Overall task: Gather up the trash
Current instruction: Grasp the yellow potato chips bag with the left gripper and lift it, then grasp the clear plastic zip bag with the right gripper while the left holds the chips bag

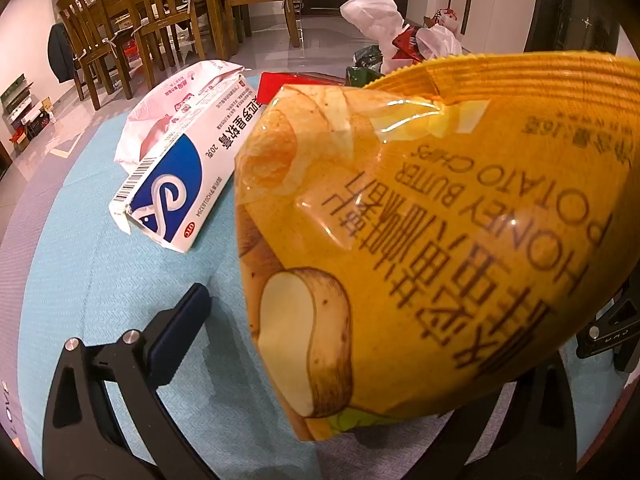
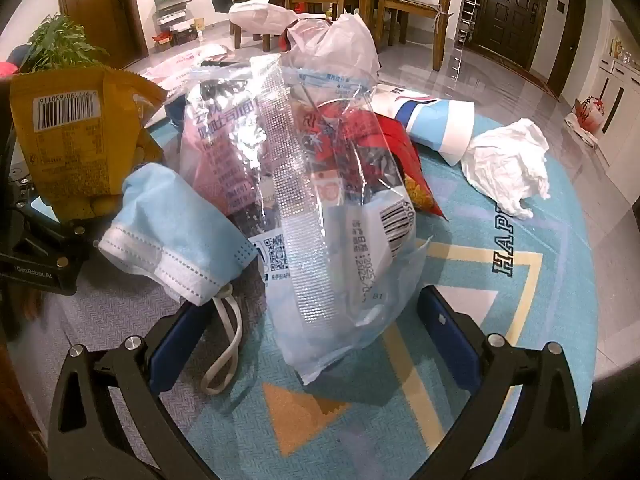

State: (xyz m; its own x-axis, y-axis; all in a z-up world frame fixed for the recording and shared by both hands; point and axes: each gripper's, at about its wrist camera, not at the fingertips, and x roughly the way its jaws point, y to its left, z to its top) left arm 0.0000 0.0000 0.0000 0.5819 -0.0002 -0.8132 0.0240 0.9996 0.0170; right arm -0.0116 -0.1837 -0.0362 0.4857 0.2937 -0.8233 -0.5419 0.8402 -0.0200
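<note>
Round rug (image 2: 520,280) bears a clear wrapper bag (image 2: 320,220), contents unclear.

**Hidden and cut off**

Left view: chip bag (image 1: 440,240) fills the span ahead, hiding the far finger's pad; only its bracket (image 1: 612,332) shows. Box (image 1: 176,176) and red wrapper (image 1: 276,86) partly tucked behind the bag. Right view: clear bag (image 2: 320,200) covers the pile behind it; bag print too blurred to read.
</note>
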